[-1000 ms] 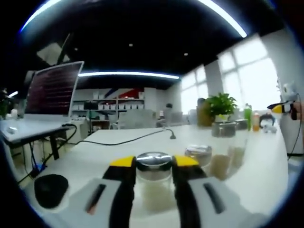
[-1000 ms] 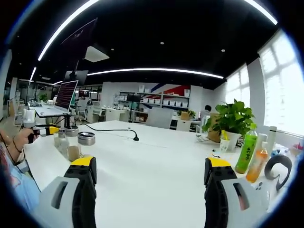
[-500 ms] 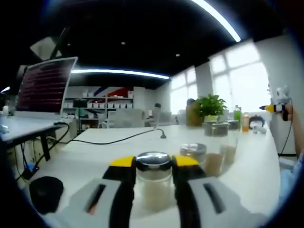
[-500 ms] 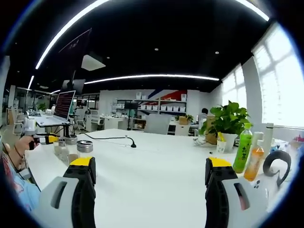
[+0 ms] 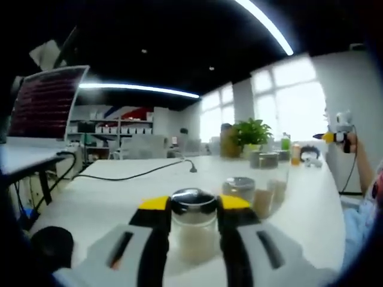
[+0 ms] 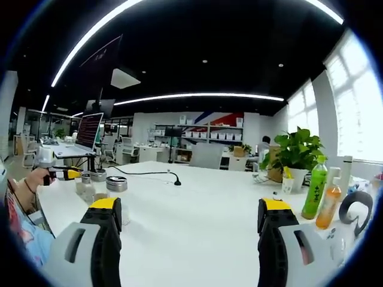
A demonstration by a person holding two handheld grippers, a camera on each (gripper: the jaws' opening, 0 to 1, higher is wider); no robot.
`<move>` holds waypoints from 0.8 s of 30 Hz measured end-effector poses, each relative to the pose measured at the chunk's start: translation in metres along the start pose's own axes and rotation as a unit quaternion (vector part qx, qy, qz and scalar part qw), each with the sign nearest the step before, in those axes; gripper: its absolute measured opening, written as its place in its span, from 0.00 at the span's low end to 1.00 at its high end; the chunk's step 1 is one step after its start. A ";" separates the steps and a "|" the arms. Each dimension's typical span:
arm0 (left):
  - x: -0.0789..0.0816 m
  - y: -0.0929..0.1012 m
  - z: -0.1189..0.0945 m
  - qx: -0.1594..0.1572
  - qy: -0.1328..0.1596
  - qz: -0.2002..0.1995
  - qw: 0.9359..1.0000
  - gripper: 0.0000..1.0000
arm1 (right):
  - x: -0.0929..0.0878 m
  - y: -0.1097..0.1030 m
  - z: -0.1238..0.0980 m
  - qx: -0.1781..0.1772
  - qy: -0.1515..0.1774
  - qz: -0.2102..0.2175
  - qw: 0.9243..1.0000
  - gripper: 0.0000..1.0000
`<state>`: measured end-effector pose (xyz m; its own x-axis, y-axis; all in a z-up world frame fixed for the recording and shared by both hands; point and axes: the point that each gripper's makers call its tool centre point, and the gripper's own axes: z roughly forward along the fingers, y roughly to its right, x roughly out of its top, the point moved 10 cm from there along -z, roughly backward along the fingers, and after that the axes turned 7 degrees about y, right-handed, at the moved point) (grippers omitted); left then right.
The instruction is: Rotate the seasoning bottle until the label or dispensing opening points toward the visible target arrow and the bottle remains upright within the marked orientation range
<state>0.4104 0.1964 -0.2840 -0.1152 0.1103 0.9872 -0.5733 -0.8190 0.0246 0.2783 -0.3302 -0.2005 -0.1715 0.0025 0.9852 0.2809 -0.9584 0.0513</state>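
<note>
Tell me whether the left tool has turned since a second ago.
Yes. The left tool, shut on the seasoning bottle, has swung rightward: the monitor and potted plant both slid left in the left gripper view.

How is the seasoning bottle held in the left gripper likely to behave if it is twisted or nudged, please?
The seasoning bottle looks like clear glass, so probably rigid, fragile and slippery. Its metal cap adds weight on top, so a push could tip it.

Open-plan office: long white table (image 6: 197, 203), monitor (image 5: 42, 101) on a desk, shelving (image 6: 206, 134) along back wall, potted plant (image 6: 296, 152), ceiling strip lights (image 6: 197, 95).
</note>
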 end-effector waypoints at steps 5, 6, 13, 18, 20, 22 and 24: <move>0.002 -0.005 0.000 -0.030 -0.013 -0.003 0.999 0.31 | 0.006 -0.006 0.000 0.019 0.017 -0.006 1.000 0.99; 0.002 -0.006 0.000 -0.040 -0.017 0.004 0.999 0.31 | 0.006 -0.006 0.001 0.020 0.015 -0.010 1.000 0.99; 0.002 -0.013 0.001 -0.074 -0.019 -0.001 0.997 0.31 | 0.002 -0.011 0.005 0.056 0.004 0.014 0.998 0.98; 0.000 -0.019 0.005 -0.109 -0.020 -0.010 0.994 0.31 | 0.003 -0.005 0.002 0.043 0.008 0.018 0.999 0.98; -0.001 -0.023 0.005 -0.122 -0.020 -0.020 0.992 0.31 | 0.004 -0.004 0.002 0.036 0.009 0.015 0.999 0.98; 0.000 -0.025 0.006 -0.134 -0.025 -0.025 0.990 0.31 | 0.005 -0.003 0.001 0.032 0.009 0.012 0.999 0.98; 0.000 -0.025 0.006 -0.144 -0.028 -0.024 0.989 0.31 | 0.005 -0.002 0.001 0.032 0.008 0.011 0.999 0.98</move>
<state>0.4302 0.2135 -0.2836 -0.0415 0.1071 0.9934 -0.7846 -0.6190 0.0340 0.2777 -0.3276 -0.1957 -0.1803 -0.0238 0.9833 0.3440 -0.9381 0.0404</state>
